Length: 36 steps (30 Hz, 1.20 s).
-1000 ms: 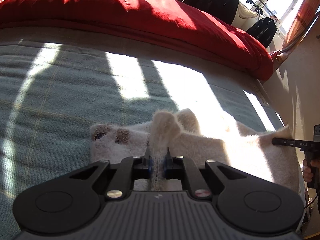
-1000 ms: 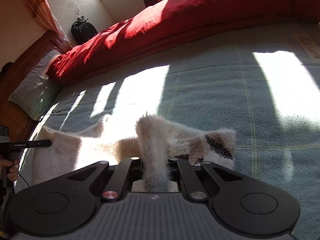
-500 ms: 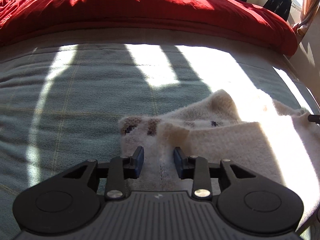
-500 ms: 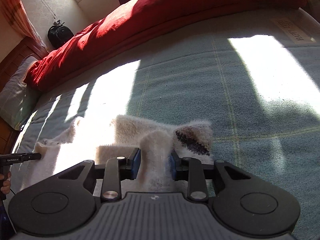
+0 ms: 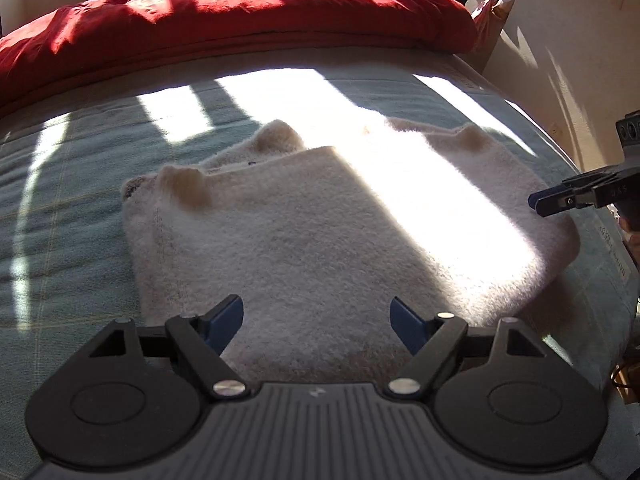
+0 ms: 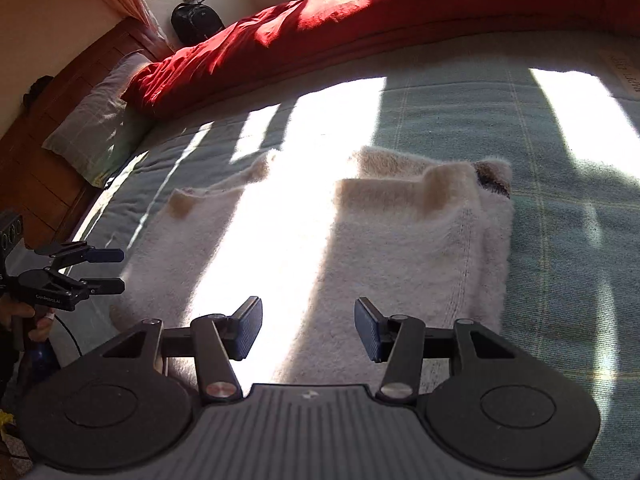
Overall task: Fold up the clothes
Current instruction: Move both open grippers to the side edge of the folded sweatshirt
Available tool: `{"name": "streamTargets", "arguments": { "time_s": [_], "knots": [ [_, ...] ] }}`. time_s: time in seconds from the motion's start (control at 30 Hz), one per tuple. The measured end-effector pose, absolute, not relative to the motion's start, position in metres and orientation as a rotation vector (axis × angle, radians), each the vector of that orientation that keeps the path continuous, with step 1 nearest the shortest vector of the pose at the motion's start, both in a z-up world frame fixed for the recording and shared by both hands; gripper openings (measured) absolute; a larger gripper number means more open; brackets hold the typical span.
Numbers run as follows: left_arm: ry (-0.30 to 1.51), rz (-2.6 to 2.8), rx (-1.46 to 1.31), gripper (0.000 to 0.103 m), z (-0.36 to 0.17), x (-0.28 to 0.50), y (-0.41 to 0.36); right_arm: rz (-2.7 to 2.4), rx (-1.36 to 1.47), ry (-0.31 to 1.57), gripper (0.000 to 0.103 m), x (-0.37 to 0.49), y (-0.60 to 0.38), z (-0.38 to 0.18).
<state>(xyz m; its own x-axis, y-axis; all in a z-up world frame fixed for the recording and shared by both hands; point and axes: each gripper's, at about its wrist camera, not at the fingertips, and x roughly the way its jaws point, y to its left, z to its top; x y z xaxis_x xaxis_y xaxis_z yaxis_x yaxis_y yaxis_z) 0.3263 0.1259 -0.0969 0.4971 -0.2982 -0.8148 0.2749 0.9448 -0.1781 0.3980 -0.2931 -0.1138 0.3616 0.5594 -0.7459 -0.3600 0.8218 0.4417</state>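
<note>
1. So, cream fuzzy garment [image 5: 304, 240] lies flat on the bed [image 5: 72, 216], already doubled over: an upper layer covers most of it, with a patterned bit peeking out at one end [image 6: 494, 178].
2. Left gripper [image 5: 316, 320] released, jaws spread wide, nothing between them; hovers over the garment's near edge.
3. Right gripper [image 6: 308, 322] also released and empty, hovering over the same near edge.
4. Key relation: garment lies straight ahead of both grippers, long axis running side to side along the near edge of the bed. Left gripper is nearer the patterned end, right gripper nearer the sunlit plain end [image 5: 520, 216].
5. Judgement: lies folded at least once; can't tell if another fold is due or this is the finished state.
6. Red duvet [image 5: 240, 12] along the far edge of the bed, well apart.
</note>
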Motion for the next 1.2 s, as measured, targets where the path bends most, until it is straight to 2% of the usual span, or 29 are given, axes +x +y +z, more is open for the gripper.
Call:
{"name": "streamTargets", "arguments": {
  "time_s": [0.17,0.33,0.4,0.47,0.6,0.73,0.97,1.07,1.2],
  "knots": [
    [1.038,-0.276,-0.050,0.081,-0.132,0.315,0.143,0.534,0.090,1.052,0.055,0.370,-0.302,-0.138],
    [0.983,-0.292,-0.068,0.079,-0.104,0.305,0.137,0.521,0.118,1.032,0.055,0.360,-0.305,-0.119],
    [0.970,-0.365,-0.128,0.079,-0.094,0.306,0.125,0.599,0.186,1.022,0.056,0.358,-0.295,-0.111],
    [0.985,-0.447,-0.231,0.080,-0.091,0.311,0.110,0.710,0.326,1.050,0.061,0.364,-0.274,-0.113],
    [1.072,-0.522,-0.430,0.080,-0.110,0.326,0.093,0.815,0.467,1.125,0.062,0.373,-0.237,-0.132],
    [1.132,-0.424,-0.513,0.080,-0.136,0.326,0.117,0.773,0.482,1.163,0.062,0.371,-0.250,-0.147],
    [1.100,-0.309,-0.631,0.080,-0.147,0.289,0.192,0.592,0.551,1.150,0.062,0.359,-0.333,-0.156],
    [1.085,-0.297,-0.589,0.080,-0.137,0.283,0.194,0.565,0.490,1.125,0.062,0.352,-0.337,-0.144],
    [1.026,-0.280,-0.272,0.080,-0.108,0.283,0.154,0.534,0.404,1.092,0.067,0.344,-0.339,-0.127]
  ]
}}
